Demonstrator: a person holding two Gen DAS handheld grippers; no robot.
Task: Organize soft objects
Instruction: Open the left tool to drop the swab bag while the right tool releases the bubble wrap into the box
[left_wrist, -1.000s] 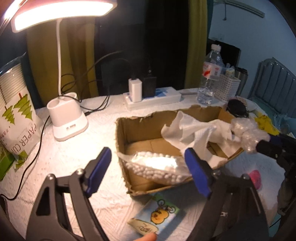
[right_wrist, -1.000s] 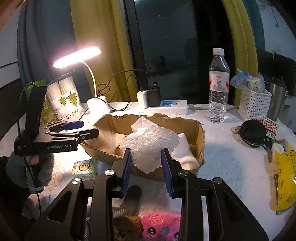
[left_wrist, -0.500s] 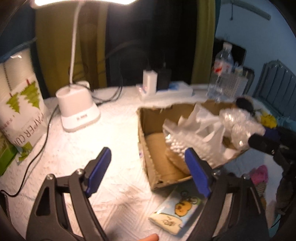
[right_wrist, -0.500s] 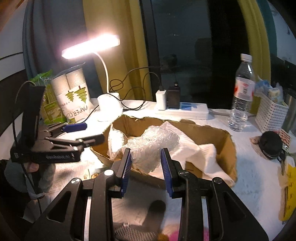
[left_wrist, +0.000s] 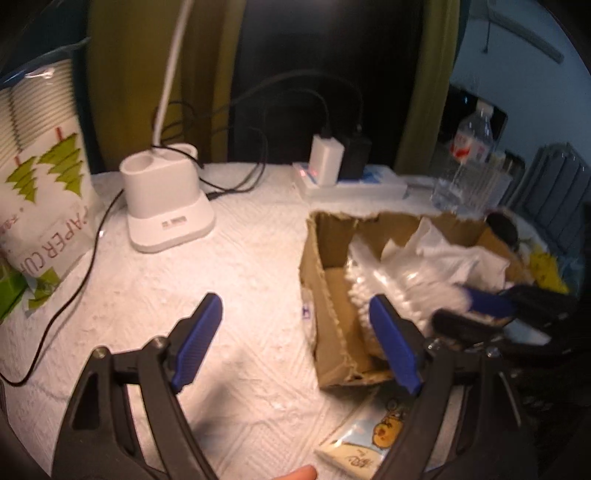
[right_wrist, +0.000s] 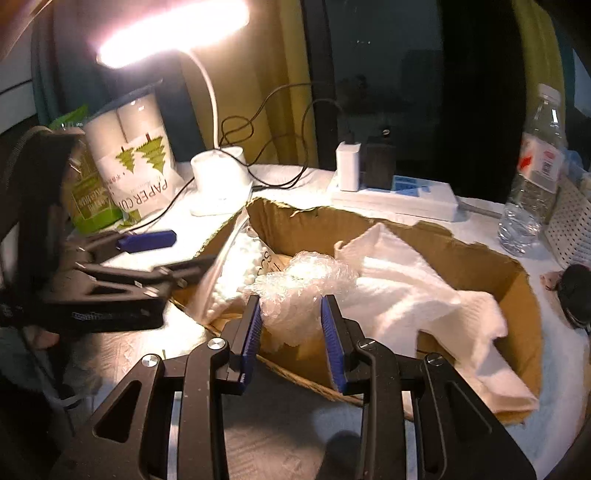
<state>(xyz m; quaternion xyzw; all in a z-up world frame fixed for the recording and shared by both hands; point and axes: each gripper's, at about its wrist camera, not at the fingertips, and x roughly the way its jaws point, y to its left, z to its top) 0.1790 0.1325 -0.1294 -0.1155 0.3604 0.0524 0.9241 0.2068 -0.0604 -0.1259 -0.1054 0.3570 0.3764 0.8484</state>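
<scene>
A torn cardboard box (right_wrist: 443, 254) (left_wrist: 332, 332) sits on the white table. It holds a white cloth (right_wrist: 413, 291), a bag of white foam beads (right_wrist: 236, 269) (left_wrist: 364, 291) and clear bubble wrap (right_wrist: 303, 291). My right gripper (right_wrist: 291, 328) is shut on the bubble wrap, over the box's near wall; it also shows in the left wrist view (left_wrist: 487, 310). My left gripper (left_wrist: 295, 339) is open and empty, just left of the box; it also shows in the right wrist view (right_wrist: 147, 251).
A white lamp base (left_wrist: 166, 206) with cables, a paper-cup pack (left_wrist: 40, 184), a power strip with chargers (left_wrist: 351, 181) and a water bottle (right_wrist: 535, 177) stand behind the box. A cartoon tissue packet (left_wrist: 373, 435) lies in front of it. A white basket (right_wrist: 572, 229) is at far right.
My right gripper has carried the bubble wrap lower into the box. My left gripper has shifted left, away from the box, staying open.
</scene>
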